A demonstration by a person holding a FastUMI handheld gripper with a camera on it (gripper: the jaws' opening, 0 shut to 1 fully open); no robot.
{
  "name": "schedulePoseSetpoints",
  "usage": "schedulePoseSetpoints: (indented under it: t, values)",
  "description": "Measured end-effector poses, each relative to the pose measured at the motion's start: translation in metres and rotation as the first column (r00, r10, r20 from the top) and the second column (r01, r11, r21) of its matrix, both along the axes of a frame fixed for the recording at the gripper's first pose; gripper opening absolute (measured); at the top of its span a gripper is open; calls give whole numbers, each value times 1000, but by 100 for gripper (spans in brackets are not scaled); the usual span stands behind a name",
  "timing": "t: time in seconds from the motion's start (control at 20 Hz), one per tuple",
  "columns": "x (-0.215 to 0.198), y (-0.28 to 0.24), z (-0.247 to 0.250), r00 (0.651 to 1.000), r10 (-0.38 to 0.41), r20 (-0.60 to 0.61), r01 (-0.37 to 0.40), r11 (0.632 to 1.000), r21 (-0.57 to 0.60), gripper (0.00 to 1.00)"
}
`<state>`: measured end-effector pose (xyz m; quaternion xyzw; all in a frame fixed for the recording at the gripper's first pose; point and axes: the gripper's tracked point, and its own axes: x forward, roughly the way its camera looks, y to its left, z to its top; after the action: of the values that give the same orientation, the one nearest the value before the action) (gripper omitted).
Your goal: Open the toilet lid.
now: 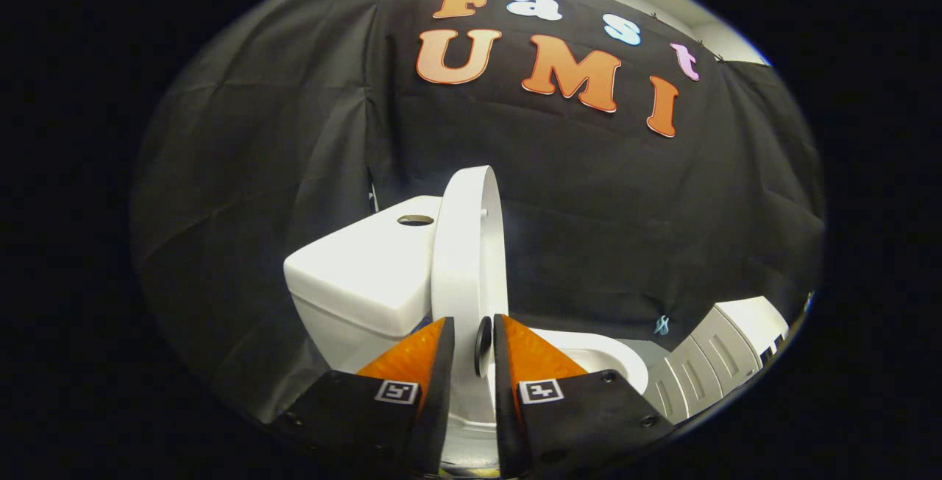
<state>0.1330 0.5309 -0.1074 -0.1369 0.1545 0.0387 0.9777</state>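
Right up close, the tool [471,340] has its two orange-faced fingers [412,362] standing a narrow slot apart, and the toilet lid [467,259] runs straight through that slot. Each finger carries a small square marker on its black base. Look at the gap: the lid's thin white edge sits between the pads, with a small dark round bumper [483,345] on the lid's underside just inside the right finger. Whether both pads are really pressing on the plastic, I cannot tell from here; they are close around it, that much is plain.

And the lid itself is up, standing nearly upright and seen edge-on, rising from between the fingers and leaning toward the tank [360,274], which sits beyond the left finger. The tank's top shows a round button hole [415,220].

Beyond the right finger lies the white seat rim [603,355] with the bowl opening. Further off to the right, a pale ribbed unit [706,362] rests low against the black cloth wall [257,207].
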Motion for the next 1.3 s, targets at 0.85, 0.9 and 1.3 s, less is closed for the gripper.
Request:
schedulePoseSetpoints:
  t: [0.85, 0.9, 1.3]
  values:
    - [25, -195, 148, 971, -108, 215, 71, 982, 175, 80]
    - [25, -207, 158, 967, -118, 228, 77, 981, 178, 80]
    - [-11, -328, 190, 946, -131, 295, 90, 985, 148, 80]
